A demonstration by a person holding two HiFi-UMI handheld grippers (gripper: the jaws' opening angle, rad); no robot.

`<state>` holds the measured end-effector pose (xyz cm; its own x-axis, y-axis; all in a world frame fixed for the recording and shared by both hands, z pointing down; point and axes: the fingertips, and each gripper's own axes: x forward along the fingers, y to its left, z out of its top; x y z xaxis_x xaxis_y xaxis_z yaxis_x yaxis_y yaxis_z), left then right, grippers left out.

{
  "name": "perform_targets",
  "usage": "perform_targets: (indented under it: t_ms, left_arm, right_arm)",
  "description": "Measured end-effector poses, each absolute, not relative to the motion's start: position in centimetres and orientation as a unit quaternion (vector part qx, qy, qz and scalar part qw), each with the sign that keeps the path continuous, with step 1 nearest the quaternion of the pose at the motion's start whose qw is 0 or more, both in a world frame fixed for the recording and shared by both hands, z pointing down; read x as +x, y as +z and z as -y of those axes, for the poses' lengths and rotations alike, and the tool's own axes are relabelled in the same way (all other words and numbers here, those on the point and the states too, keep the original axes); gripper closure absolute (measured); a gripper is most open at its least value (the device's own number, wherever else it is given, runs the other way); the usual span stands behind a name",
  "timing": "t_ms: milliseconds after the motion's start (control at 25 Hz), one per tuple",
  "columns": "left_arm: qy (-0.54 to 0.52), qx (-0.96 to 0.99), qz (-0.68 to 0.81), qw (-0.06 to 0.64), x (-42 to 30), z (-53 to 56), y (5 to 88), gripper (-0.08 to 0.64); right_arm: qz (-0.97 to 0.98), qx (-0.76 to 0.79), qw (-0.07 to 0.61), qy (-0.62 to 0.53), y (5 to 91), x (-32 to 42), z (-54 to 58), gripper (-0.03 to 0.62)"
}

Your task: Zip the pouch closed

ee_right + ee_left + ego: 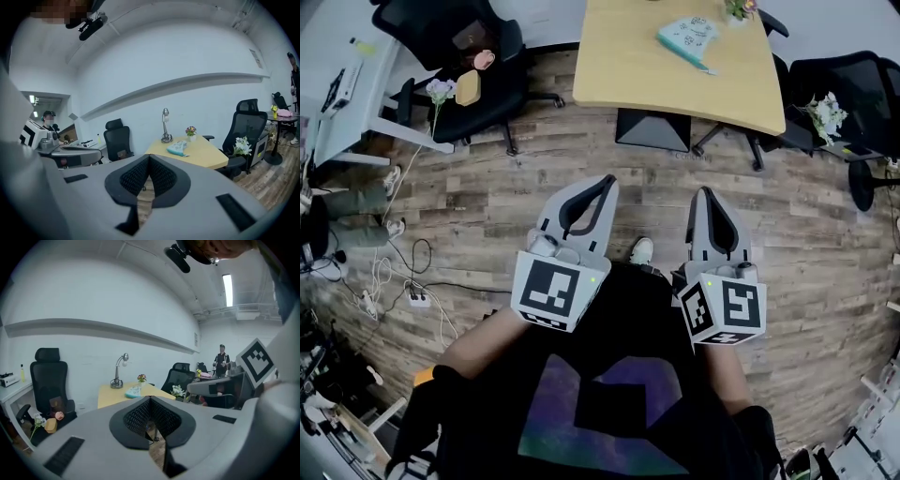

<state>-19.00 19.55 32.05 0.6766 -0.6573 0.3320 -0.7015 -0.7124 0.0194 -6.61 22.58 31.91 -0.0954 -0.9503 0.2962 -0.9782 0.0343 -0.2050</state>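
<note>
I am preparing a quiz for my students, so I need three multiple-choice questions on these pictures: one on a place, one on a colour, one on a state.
1. Where does the pouch lie?
A) on the floor B) on the table C) on a chair
2. What colour is the pouch?
A) pale teal B) red C) black
3. How is the left gripper?
A) wide open B) shut on the pouch C) shut, empty
Answers: 1 B, it rests on the wooden top; 2 A, the head view shows it pale teal; 3 C, its jaws meet with nothing between them.
</note>
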Motion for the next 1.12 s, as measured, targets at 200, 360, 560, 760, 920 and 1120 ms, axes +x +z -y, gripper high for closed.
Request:
perform_targets:
  t_ms: [200, 360, 560, 760, 920, 1120]
  left_arm:
    - [0.143, 0.916, 0.371, 0.053, -14.9, -20.2, 30.8, 0.552]
    - [0.133, 0.909, 0.389, 0.066, -12.6, -20.7, 30.9, 0.552]
    - [0.151, 0.906, 0.393, 0.048, -10.4, -21.2, 31.3, 0.552]
    - [0.149, 0.907, 0.391, 0.049, -9.4, -20.8, 31.5, 0.552]
    - [0.147, 0.914, 0.375, 0.048, -8.3, -19.3, 31.9, 0.552]
    - [0.143, 0.924, 0.351, 0.051, -5.7, -16.1, 32.5, 0.552]
  right_arm:
    - [0.738, 0.655, 0.046, 0.155, 31.1, -4.2, -22.9, 0.580]
    - [0.744, 0.649, 0.051, 0.150, 31.3, -2.0, -23.1, 0.580]
    - [0.748, 0.642, 0.058, 0.154, 32.2, 0.7, -23.3, 0.580]
    - [0.754, 0.634, 0.071, 0.155, 32.7, 1.1, -23.0, 0.578]
    - [0.753, 0.634, 0.089, 0.151, 33.2, 1.1, -22.0, 0.550]
    - [0.739, 0.647, 0.106, 0.152, 34.0, 3.2, -19.6, 0.520]
